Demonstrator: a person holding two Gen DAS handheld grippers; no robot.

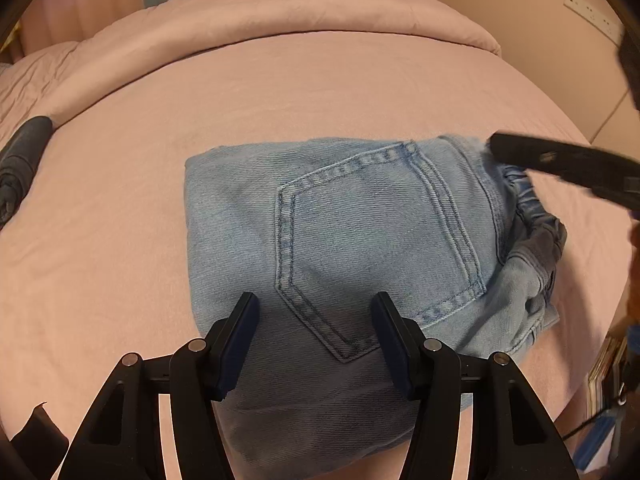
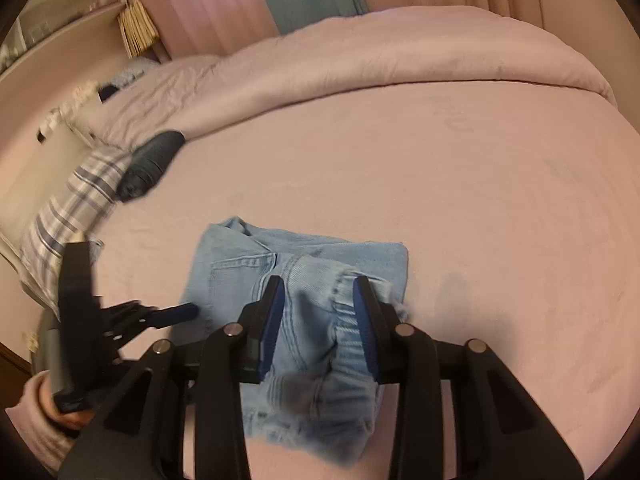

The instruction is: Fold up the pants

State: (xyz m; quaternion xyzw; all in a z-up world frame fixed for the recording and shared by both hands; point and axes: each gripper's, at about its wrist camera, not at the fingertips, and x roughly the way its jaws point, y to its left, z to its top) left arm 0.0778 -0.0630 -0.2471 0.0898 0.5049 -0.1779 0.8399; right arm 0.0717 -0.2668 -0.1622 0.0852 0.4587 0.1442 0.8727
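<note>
Pants point(image 1: 360, 248) folded compact on pink bed point(image 1: 120, 240), left claw point(image 1: 314, 320) and right claw point(image 2: 318, 304) both spread open above.

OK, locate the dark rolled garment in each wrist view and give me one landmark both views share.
Left wrist: the dark rolled garment sits at the far left edge, on the pink bed.
Right wrist: upper left of centre, beside the plaid pillow.
Shared landmark: the folded jeans, in both views.
</note>
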